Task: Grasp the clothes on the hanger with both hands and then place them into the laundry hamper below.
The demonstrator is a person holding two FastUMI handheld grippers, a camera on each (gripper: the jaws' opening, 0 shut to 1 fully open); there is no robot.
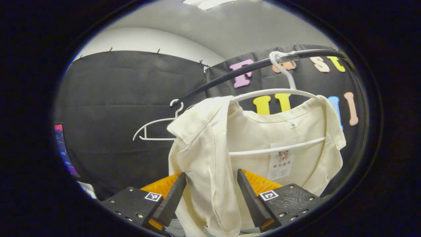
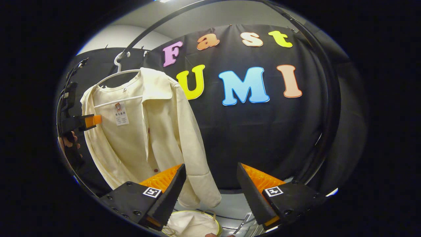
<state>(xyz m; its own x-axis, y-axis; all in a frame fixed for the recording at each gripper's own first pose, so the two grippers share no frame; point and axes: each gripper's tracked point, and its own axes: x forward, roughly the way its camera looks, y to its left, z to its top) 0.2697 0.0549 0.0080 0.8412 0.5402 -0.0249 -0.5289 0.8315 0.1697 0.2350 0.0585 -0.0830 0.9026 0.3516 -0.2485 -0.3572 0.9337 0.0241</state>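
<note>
A cream shirt (image 1: pixel 263 144) hangs on a white hanger (image 1: pixel 283 92) from a black rail (image 1: pixel 223 80). In the left gripper view my left gripper (image 1: pixel 212 194) is open, and the shirt's front edge hangs in the gap between its spread fingers. In the right gripper view the shirt (image 2: pixel 141 131) hangs at the left, its sleeve dropping just behind my right gripper's left finger (image 2: pixel 171 189). My right gripper (image 2: pixel 210 187) is open and holds nothing. The left gripper (image 2: pixel 82 121), held by a hand (image 2: pixel 67 141), sits at the shirt's far edge. The hamper (image 2: pixel 194 223) lies below.
An empty white hanger (image 1: pixel 154 128) hangs farther along the rail, to the left of the shirt. A lit screen (image 1: pixel 62 148) stands at the far left. The black rail frame (image 2: pixel 325 98) curves down on the right of the right gripper view.
</note>
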